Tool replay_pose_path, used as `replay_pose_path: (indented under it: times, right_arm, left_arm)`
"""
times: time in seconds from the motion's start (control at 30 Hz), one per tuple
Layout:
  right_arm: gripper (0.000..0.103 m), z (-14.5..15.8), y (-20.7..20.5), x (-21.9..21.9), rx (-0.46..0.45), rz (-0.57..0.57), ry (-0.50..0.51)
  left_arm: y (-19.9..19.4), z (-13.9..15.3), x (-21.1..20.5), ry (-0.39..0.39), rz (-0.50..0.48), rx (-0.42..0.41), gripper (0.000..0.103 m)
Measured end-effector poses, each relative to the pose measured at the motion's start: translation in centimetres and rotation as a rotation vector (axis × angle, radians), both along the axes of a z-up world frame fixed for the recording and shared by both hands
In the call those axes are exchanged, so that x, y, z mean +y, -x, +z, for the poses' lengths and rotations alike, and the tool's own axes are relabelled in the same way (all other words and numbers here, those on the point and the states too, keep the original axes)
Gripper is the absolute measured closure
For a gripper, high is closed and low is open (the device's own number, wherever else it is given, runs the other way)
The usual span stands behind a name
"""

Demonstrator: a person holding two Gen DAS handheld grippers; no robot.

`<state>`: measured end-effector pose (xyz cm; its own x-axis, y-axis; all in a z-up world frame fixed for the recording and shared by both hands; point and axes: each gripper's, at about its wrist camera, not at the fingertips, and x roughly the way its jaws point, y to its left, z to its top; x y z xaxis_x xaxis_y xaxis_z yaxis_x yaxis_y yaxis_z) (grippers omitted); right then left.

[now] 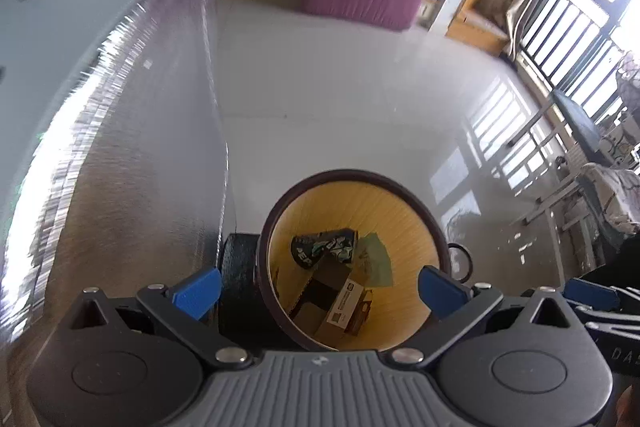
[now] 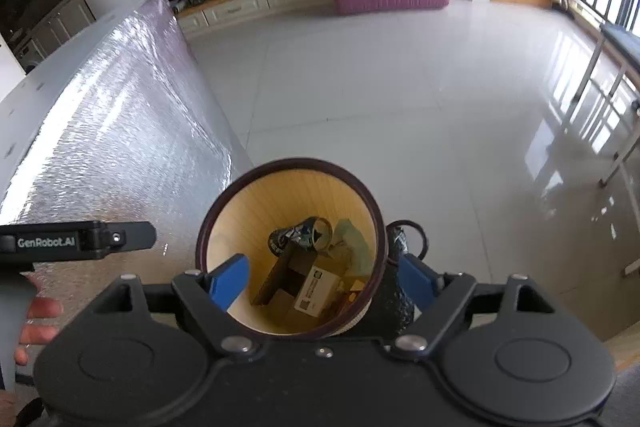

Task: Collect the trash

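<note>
Both tongs empty over the bin

My left gripper (image 1: 320, 287) and right gripper (image 2: 326, 281) hang wide above the wastebasket (image 1: 438, 231), trash (image 1: 346, 301) inside; dipping lower could knock its rim and tip it.

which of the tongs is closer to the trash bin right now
Hard to separate; the right looks slightly nearer. The right tongs hang open directly over the trash bin. The left tongs are open too, above its mouth, beside the right ones.

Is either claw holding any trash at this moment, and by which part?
Nothing is held. The left claw and right claw are both open and empty above the bin; the trash lies inside it.
</note>
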<state>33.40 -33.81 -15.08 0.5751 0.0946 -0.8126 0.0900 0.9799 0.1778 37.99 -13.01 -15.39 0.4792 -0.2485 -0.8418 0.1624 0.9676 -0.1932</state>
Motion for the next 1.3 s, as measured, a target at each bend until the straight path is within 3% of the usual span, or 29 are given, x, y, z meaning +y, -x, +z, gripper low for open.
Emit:
replay_pose_path:
  times: [0.17,0.6,1.3]
  right_arm:
    - [0.011,2.6,2.9,0.2,-0.080,-0.010,0.017]
    - [0.003,7.4,10.4,2.5,-0.245,-0.013,0.040]
    - [0.000,8.0,20.1,3.7,-0.344,-0.050,0.048]
  left_arm:
    - [3.3,2.6,1.0,0.003,-0.008,-0.075,0.000]
    - [12.2,8.5,4.0,0.012,0.021,-0.258,0.000]
    - [22.5,8.8,6.2,-0.062,0.055,-0.387,0.000]
